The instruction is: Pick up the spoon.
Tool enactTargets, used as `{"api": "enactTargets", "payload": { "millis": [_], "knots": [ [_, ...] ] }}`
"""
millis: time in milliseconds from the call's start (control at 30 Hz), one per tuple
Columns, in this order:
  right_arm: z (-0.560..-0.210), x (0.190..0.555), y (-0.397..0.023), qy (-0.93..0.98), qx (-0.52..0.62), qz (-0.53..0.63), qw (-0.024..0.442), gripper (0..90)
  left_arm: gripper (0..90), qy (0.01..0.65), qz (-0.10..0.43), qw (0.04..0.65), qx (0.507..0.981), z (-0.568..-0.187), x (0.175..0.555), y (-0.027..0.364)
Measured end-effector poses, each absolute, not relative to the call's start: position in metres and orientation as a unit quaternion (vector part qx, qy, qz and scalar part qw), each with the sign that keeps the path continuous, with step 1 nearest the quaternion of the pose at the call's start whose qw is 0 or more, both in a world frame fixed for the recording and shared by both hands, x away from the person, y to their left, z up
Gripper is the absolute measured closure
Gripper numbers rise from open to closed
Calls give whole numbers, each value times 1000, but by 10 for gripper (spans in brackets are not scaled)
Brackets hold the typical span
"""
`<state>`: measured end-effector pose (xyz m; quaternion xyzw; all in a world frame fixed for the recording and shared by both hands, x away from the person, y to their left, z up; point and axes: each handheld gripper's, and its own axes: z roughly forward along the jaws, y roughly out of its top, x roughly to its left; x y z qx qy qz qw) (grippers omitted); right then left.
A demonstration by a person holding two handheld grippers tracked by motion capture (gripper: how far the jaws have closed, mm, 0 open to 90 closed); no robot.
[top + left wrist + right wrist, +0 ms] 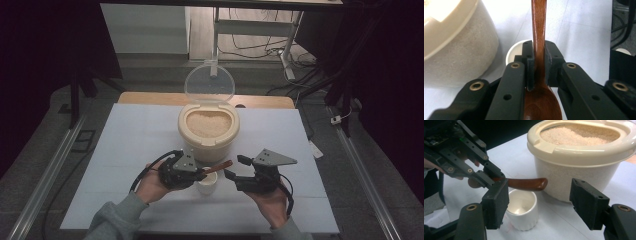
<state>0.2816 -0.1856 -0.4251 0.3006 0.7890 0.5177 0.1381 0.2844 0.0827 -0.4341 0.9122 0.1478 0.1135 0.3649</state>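
Note:
My left gripper (199,173) (539,50) is shut on a brown wooden spoon (219,167) (539,22). Its bowl lies back between the jaws and its handle points right, over a small white cup (207,185) (522,212) that looks empty. In the right gripper view the left gripper (486,176) holds the spoon (526,183) level above the cup. My right gripper (236,167) (541,202) stands open just right of the handle's tip, nothing between its pads. Behind them stands a cream tub (209,140) (574,172) (454,50) full of rice, its clear lid (209,82) flipped up.
The white tabletop (130,145) spreads to both sides, with bare room left and right of the tub. A wooden edge (150,98) runs along the back. Beyond it are desk legs and cables (285,55) on the floor. Metal rails (55,165) flank the table.

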Motion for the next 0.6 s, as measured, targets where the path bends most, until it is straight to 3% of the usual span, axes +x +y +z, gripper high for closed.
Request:
{"api": "enactTargets", "payload": {
  "millis": [400, 600],
  "knots": [
    [-439, 283, -175, 787, 314, 518, 115, 363, 793, 145, 124, 373, 908, -436, 282, 77],
    [-442, 281, -173, 765, 330, 544, 105, 480, 793, 140, 128, 372, 909, -437, 279, 73]
  ]
}}
